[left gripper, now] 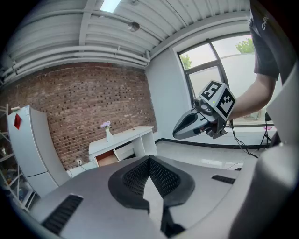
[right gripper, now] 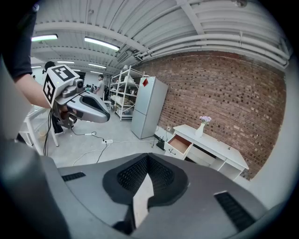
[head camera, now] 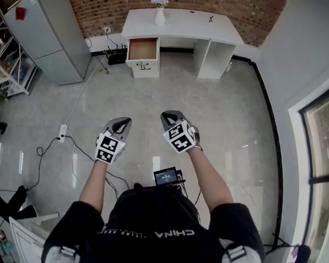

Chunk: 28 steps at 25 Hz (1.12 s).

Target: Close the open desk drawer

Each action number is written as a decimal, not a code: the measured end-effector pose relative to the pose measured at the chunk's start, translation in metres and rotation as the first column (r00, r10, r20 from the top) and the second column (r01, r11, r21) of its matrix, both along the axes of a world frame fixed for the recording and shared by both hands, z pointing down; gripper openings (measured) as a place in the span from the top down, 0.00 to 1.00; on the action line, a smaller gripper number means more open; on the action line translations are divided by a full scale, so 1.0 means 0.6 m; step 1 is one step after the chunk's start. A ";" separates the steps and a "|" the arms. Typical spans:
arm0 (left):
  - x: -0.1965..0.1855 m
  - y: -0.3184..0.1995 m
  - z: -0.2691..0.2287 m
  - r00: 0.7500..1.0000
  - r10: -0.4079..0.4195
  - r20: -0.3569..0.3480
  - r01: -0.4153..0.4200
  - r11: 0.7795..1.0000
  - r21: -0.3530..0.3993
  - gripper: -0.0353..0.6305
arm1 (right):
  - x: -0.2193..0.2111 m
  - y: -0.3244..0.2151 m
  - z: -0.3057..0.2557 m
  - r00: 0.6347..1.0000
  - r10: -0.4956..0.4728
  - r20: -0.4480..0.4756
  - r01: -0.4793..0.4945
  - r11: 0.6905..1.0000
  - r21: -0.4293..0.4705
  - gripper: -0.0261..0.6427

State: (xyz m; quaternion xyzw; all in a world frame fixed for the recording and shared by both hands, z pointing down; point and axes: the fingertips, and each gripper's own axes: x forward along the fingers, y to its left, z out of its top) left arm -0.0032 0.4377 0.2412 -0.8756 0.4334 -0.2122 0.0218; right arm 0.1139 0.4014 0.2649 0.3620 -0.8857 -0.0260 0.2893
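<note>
White board is what the desk (head camera: 181,22) appears to be made of. It is set against the brick wall (head camera: 105,4) at the far side of the room. The top drawer (head camera: 143,49) on its left-hand side is stood open toward the room, so that its brown inside is laid bare.

The drawer is found ahead of the person and a little to the left, well apart from both tools, with bare floor (head camera: 220,109) between. The left gripper (head camera: 123,121) is held with its jaws brought together at the tips and nothing is caught between them. The right gripper (head camera: 168,117) is likewise closed and empty. Both are pointed toward the desk.

The drawer's travel is judged to run straight back toward the wall, so a push along that line is called for once the gap is crossed. The left gripper is more nearly lined up with the drawer front and is judged the nearer.
</note>
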 end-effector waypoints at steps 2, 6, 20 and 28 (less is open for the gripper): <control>0.002 0.006 0.003 1.000 -0.002 0.003 0.002 1.000 0.001 0.93 | 0.004 0.007 0.003 1.000 -0.001 -0.009 0.001 1.000 -0.004 0.94; 0.005 0.000 0.003 1.000 -0.004 0.012 0.004 1.000 0.011 0.93 | 0.009 0.001 0.004 1.000 0.000 -0.016 0.000 1.000 -0.006 0.94; 0.007 -0.010 0.014 0.999 0.012 0.034 -0.013 0.999 0.030 0.93 | 0.005 -0.006 0.010 1.000 0.005 0.004 -0.005 1.000 -0.011 0.94; 0.017 -0.016 0.022 0.999 0.021 0.050 -0.022 0.999 0.024 0.93 | 0.015 -0.010 0.017 1.000 0.003 0.004 -0.003 1.000 -0.023 0.94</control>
